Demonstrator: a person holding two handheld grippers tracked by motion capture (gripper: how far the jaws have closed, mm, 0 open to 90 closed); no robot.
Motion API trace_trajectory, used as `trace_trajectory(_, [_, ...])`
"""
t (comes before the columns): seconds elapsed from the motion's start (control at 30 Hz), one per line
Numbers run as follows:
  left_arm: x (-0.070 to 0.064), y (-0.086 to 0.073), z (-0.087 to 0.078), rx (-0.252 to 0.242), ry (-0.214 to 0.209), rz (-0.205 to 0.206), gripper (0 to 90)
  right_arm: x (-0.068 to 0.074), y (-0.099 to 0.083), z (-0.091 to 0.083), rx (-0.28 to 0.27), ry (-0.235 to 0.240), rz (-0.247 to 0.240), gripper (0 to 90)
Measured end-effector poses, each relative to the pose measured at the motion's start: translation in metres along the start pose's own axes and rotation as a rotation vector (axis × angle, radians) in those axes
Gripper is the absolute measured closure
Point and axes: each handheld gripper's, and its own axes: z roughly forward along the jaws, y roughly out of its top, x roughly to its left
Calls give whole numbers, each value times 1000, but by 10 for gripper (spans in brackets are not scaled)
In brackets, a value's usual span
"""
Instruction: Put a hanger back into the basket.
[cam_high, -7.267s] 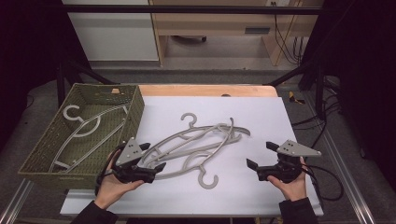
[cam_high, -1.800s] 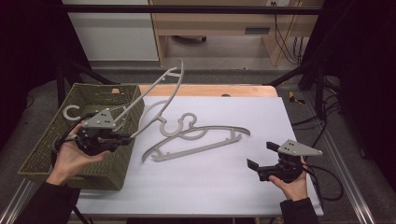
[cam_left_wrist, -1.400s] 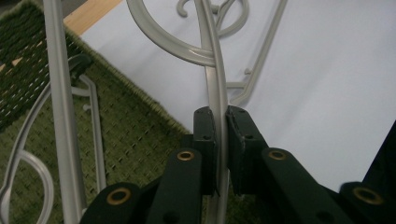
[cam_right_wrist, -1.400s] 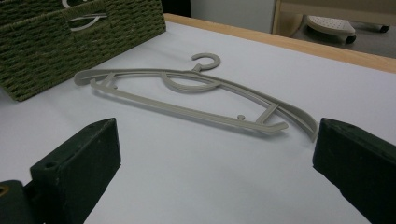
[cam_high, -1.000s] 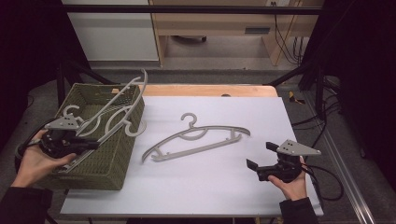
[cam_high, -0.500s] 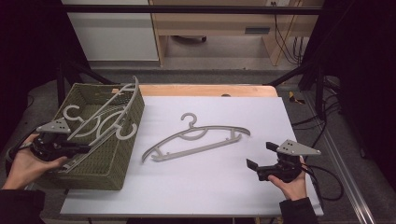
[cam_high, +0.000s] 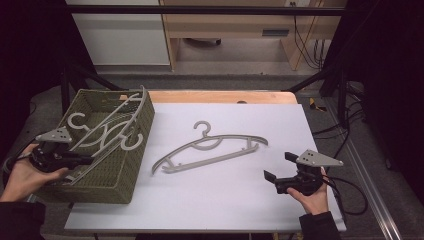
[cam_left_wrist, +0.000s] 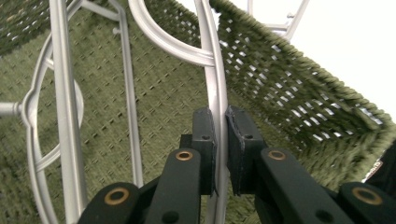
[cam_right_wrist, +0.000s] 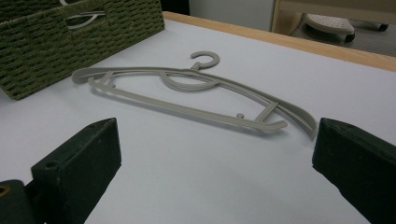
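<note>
since half a second ago our left gripper (cam_high: 75, 160) has sunk lower and the hanger (cam_high: 112, 127) it pinches by one arm now lies almost down in the basket (cam_high: 120, 177), over the one already there; seconds back it was lifted off the table. we judge this drop nearly done, one hanger left (cam_high: 210, 147) on the table. our left hand sits outside the basket's near-left wall, reaching in; our right gripper (cam_high: 280, 167) rests on the table, jaws wide apart, facing that last hanger.
</note>
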Motion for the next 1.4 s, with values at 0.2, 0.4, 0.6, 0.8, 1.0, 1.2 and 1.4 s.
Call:
trace_trajectory(0.2, [6, -9, 1, -11, -23, -7, 820, 0, 0, 0, -1, 0, 0, 15])
trace_trajectory(0.4, [7, -10, 2, -6, -29, 4, 821, 0, 0, 0, 1, 4, -3, 15])
trace_trajectory(0.6, [16, -17, -7, -8, -18, -21, 817, 0, 0, 0, -2, 3, 2, 15])
trace_trajectory(0.8, [16, -20, 1, 13, -17, 2, 818, 0, 0, 2, 5, 9, -3, 15])
trace_trajectory(1.0, [21, -25, -3, -6, -8, -7, 818, 1, -1, 2, 6, 8, 2, 15])
trace_trajectory(1.2, [23, -29, 4, -7, 21, -34, 814, 0, 0, 1, 2, 8, 2, 15])
trace_trajectory(1.4, [23, -31, 17, -13, 23, -74, 812, 0, 0, 2, 7, 8, -1, 15])
